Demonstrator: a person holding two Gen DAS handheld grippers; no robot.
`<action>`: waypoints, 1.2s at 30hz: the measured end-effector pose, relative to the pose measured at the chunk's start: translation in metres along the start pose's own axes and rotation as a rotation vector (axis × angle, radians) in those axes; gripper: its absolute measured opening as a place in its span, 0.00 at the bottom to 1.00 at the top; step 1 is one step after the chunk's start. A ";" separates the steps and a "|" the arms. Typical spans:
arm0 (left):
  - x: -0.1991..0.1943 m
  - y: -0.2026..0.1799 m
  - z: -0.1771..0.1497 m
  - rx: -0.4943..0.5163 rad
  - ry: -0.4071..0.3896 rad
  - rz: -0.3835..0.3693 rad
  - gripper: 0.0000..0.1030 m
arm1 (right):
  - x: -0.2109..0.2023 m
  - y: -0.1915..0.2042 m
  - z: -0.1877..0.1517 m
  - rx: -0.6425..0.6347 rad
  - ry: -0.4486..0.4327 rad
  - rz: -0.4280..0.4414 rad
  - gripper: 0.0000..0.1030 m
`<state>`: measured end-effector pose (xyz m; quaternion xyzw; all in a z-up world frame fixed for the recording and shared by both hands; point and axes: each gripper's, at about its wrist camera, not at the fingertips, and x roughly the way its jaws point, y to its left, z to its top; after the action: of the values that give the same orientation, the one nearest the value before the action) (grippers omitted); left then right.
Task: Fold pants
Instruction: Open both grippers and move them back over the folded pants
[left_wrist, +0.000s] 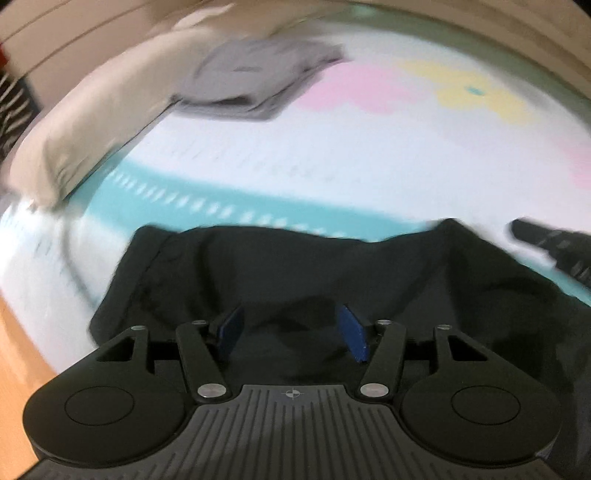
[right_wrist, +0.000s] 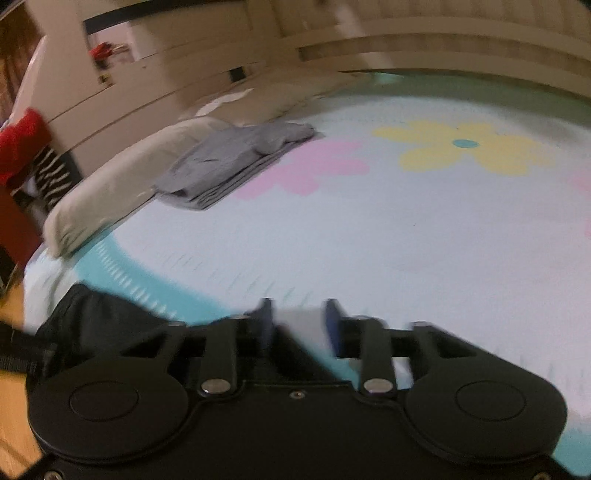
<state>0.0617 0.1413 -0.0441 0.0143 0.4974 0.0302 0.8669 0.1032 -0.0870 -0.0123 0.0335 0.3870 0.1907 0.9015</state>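
The left gripper (left_wrist: 291, 332) had its jaws standing about half open, two blue pads (left_wrist: 232, 332) spread apart with the black pants (left_wrist: 295, 266) lying between and beneath them, and no pad visibly pressing on the cloth. Over on the right, the right gripper (right_wrist: 297, 325) showed its two blue pads (right_wrist: 266, 321) with a gap between them in a blurred picture, pale bedsheet (right_wrist: 369, 240) showing through that gap and nothing caught there; whether those jaws were truly closed could not be told. One pair of black pants lay bunched at the near edge of the bed, directly under the left jaws and off to the lower left of the right ones, just beside that gripper's body. Farther back sat one folded grey garment (right_wrist: 236, 162), resting partly against one beige pillow (right_wrist: 110, 184) along the left side. The sheet carried one yellow flower print (right_wrist: 461, 147) and pink flower prints (right_wrist: 306, 170) beside the grey pile, plus a teal band (left_wrist: 258, 206) just beyond the pants. No containers showed anywhere in either view.
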 end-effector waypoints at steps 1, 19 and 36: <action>0.000 -0.004 -0.001 0.020 0.002 -0.019 0.55 | -0.005 0.005 -0.007 -0.017 -0.006 0.022 0.11; -0.009 -0.065 0.001 0.122 0.027 -0.007 0.57 | -0.062 -0.021 -0.013 -0.033 0.090 -0.256 0.40; 0.004 -0.189 -0.030 0.327 0.065 -0.120 0.57 | -0.212 -0.137 -0.120 0.202 0.361 -0.462 0.52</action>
<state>0.0451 -0.0475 -0.0727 0.1242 0.5233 -0.1026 0.8368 -0.0720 -0.3021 0.0204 -0.0001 0.5554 -0.0558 0.8297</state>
